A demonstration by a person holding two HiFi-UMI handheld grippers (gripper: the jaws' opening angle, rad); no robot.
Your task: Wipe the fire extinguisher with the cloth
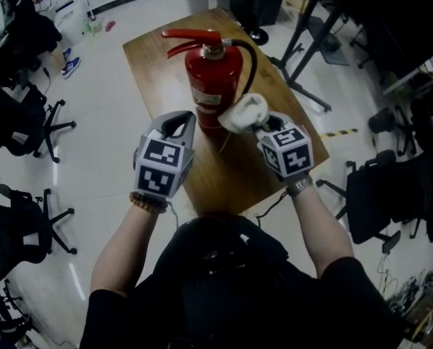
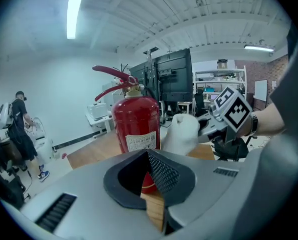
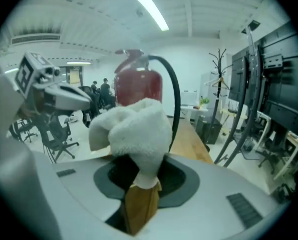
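Jaws pinching cloth (image 1: 244, 112), right gripper (image 1: 260, 128) tilted down beside fire extinguisher (image 1: 212, 78)

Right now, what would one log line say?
right gripper: shut on cloth | left gripper: shut, empty | fire extinguisher: upright on table

The fire extinguisher (image 1: 213, 78) stands upright on the table (image 1: 154, 57), its hose (image 1: 255, 64) arching down its right side. Bare tabletop lies open on its left; office chairs (image 1: 27, 122) ring the floor.
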